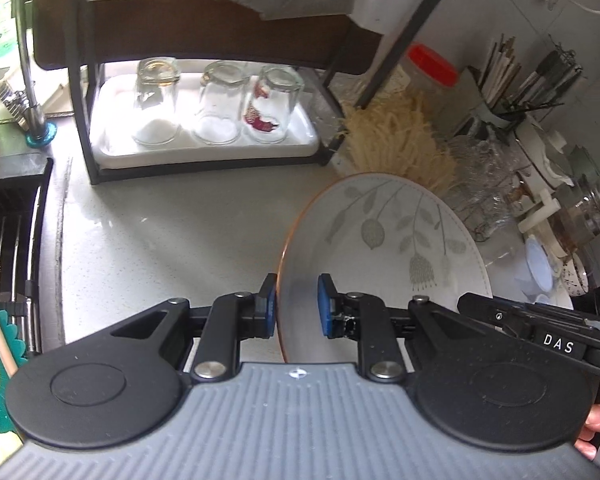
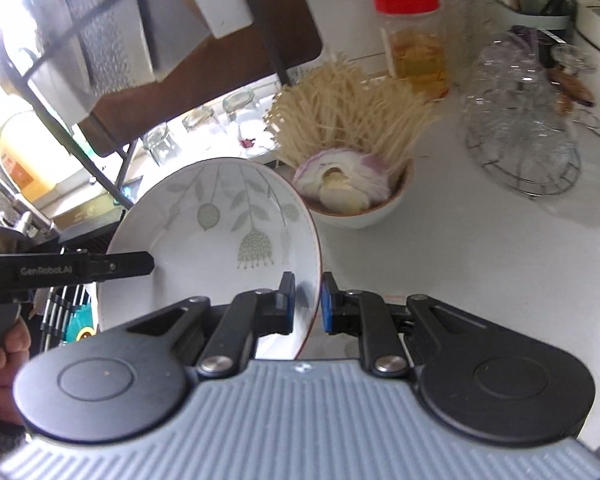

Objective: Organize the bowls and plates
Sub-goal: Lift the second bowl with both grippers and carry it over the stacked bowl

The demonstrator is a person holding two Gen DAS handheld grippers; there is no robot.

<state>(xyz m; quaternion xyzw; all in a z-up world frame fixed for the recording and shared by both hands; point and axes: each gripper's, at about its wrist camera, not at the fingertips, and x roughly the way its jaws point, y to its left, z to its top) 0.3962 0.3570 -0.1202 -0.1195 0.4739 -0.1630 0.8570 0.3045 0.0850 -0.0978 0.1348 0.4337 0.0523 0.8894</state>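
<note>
A leaf-patterned plate (image 2: pixel 220 224) is held tilted above the worktop (image 1: pixel 180 220), in front of the black rack (image 1: pixel 204 60). The left claw (image 1: pixel 297 306) and right claw (image 2: pixel 307 304) each straddle its rim; whether either pinches it I cannot tell. The step in hand is judged a 2-claw carry; the next move calls for 1 firm grip before setting the plate down.
</note>
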